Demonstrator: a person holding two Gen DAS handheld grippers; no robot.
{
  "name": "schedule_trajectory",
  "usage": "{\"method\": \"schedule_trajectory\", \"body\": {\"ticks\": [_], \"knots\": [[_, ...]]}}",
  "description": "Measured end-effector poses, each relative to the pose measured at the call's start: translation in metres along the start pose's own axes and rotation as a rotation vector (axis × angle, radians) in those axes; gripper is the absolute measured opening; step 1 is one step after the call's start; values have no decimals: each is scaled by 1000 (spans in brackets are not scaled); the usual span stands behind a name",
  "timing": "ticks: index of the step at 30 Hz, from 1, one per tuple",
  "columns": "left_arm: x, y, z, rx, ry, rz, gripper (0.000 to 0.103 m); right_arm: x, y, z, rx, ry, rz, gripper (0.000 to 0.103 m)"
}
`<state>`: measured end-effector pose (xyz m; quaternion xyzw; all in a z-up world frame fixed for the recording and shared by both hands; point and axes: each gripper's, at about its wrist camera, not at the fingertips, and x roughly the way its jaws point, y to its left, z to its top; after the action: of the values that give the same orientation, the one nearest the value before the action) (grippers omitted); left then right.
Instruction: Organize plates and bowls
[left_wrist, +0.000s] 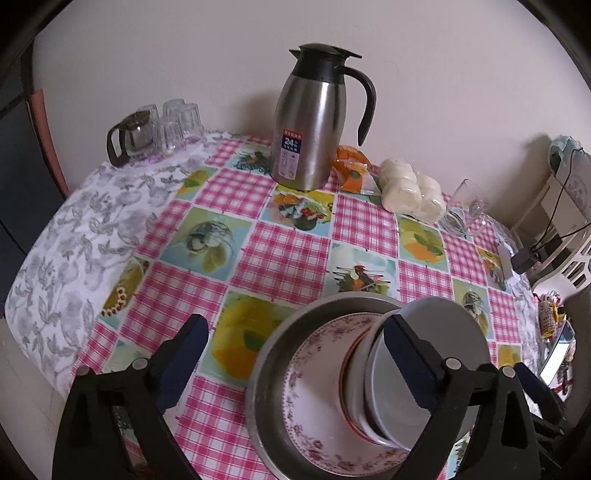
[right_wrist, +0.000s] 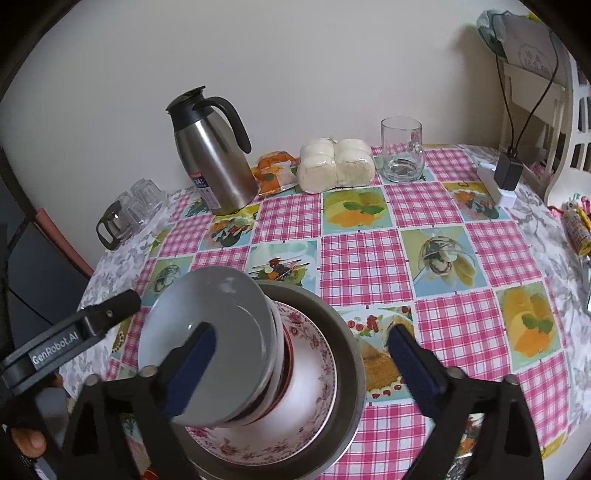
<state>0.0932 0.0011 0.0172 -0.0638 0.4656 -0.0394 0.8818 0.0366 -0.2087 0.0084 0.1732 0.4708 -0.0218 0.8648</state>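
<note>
Both sets of jaws stood spread and pinched nothing. From where the left gripper (left_wrist: 295, 339) hovered, its right finger crossed in front of the grey bowl (left_wrist: 436, 354) without closing on it, and the other finger hung over bare cloth. The right gripper (right_wrist: 303, 350) hung above the same pile, one finger before the bowl and the other off to the side over the desk (right_wrist: 436, 236).

The crockery was already gathered near the front edge of the desk: a wide metal basin (right_wrist: 343, 332) at the bottom, a floral plate (right_wrist: 314, 391) inside it, a red-rimmed bowl (right_wrist: 286, 365) on that, and the grey bowl topmost, though I could not tell how it was seated. By my reckoning the stacking was largely done, and the step in hand was checking or releasing the pile. Any next move would call for steadying the tall stack, or gripping the basin's rim to shift the lot.

Both tools were held low and angled down at the pile from the near side, close together. A steel flask (right_wrist: 214, 162), a glass mug (right_wrist: 402, 151) and wrapped buns (right_wrist: 334, 164) stood well apart by the wall.
</note>
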Motion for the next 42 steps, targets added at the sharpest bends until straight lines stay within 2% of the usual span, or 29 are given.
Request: {"method": "schedule_trajectory", "body": {"ticks": [3, 10, 15, 20, 30, 42], "knots": [[-1, 1, -6, 16, 1, 21, 98, -2, -1, -6, -18, -7, -13, 103], [-10, 5, -24, 25, -13, -19, 98, -9, -6, -29, -28, -22, -14, 103], [-20, 11, -41, 31, -34, -9, 98, -23, -8, -50, -23, -58, 10, 103], [-29, 20, -59, 9, -44, -54, 98, -30, -7, -70, -26, -67, 15, 103], [-34, 22, -92, 42, -32, 46, 98, -22, -14, -98, -38, -25, -33, 103], [-14, 15, -124, 126, 86, 90, 97, -17, -20, -118, -52, 6, -72, 103]]}}
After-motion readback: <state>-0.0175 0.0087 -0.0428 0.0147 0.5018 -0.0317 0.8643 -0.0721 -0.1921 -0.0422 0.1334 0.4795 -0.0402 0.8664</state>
